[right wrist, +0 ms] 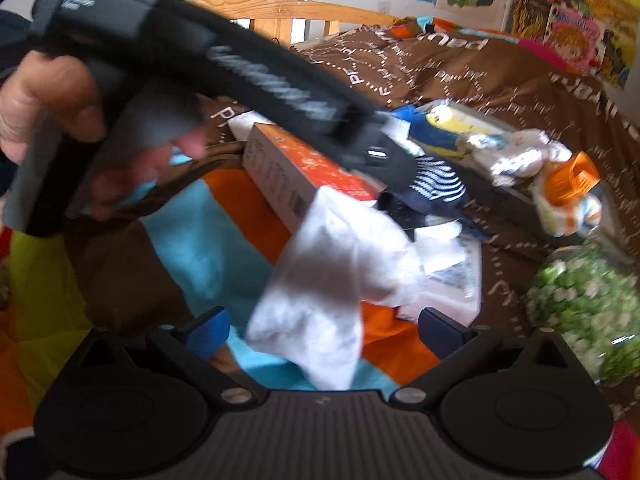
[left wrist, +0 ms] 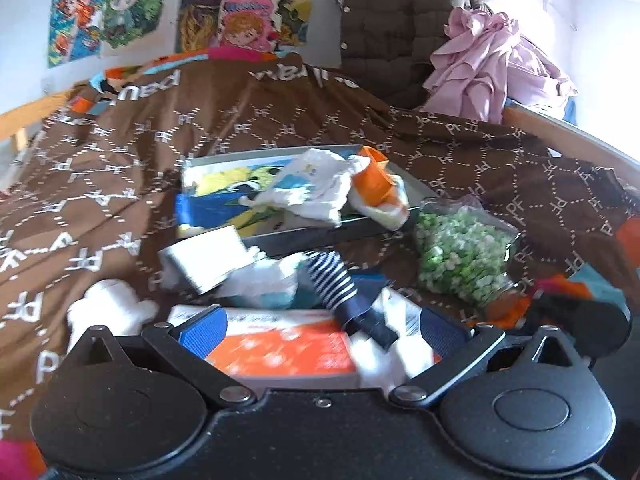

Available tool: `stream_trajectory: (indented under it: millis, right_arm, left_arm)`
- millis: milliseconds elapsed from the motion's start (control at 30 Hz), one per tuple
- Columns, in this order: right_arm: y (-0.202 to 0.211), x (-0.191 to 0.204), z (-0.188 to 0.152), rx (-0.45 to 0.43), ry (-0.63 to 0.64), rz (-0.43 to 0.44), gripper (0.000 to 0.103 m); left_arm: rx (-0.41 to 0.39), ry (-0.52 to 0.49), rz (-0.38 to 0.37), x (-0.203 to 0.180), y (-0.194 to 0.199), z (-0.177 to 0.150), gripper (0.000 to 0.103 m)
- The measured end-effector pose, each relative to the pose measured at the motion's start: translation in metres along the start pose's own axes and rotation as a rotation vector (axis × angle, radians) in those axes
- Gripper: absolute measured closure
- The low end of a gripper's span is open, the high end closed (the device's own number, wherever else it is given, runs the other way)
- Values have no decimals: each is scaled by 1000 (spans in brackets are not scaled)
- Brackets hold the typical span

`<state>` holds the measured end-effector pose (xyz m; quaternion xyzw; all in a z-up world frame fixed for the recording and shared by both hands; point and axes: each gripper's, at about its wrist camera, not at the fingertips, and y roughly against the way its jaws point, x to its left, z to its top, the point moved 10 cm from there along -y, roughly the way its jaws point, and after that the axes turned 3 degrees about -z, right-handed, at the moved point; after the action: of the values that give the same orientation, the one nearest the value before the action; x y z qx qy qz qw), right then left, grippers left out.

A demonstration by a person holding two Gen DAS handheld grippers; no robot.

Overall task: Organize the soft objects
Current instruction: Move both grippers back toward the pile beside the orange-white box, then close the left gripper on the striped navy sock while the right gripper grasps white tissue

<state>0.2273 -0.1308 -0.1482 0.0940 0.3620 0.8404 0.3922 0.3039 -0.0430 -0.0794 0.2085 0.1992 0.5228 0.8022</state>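
A jumble of soft items lies on a brown patterned bedspread (left wrist: 248, 120). Nearest the tools is a navy-and-white striped sock (left wrist: 334, 280), draped across an orange-and-white box (left wrist: 280, 350), with a white cloth (right wrist: 332, 276) beside it. Just beyond them sits a shallow grey tray (left wrist: 304, 232) lined with a cartoon picture, and it already holds a crumpled white garment (left wrist: 316, 184) and an orange-and-white piece (left wrist: 376, 184) that hangs over its near rim. A clear bag of green peas (left wrist: 464, 252) rests to the right of the tray.

The left gripper (left wrist: 320, 330) hovers low over the box with its jaws spread wide and nothing between them; the sock's dark cuff lies just ahead of its blue pads. The right gripper (right wrist: 320, 330) is also spread wide. The white cloth shows between its fingers, though motion blur makes it hard to say whether the cloth touches either pad or simply lies on the bedding below. The person's left hand (right wrist: 48, 100) and its tool handle fill the upper left of the right wrist view.

The work seems mid-way: some items are in the tray, others still loose. The next move likely calls for closing on the sock or cloth, bunching enough fabric to lift it cleanly off the box.
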Motion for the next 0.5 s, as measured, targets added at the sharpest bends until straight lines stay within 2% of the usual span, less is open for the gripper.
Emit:
stream_trajectory:
  millis: [133, 267, 367, 500]
  right_arm:
    - [-1, 0, 0, 13, -60, 51, 2]
    - [-4, -7, -3, 31, -92, 51, 5]
    - [-4, -12, -4, 40, -114, 63, 9]
    - [-6, -19, -4, 42, -148, 79, 15]
  left_arm:
    - [30, 19, -31, -14, -19, 5, 1]
    - [65, 52, -45, -23, -38, 8, 1]
    - [74, 109, -50, -23, -50, 12, 1]
    - [78, 237, -47, -13, -63, 18, 6]
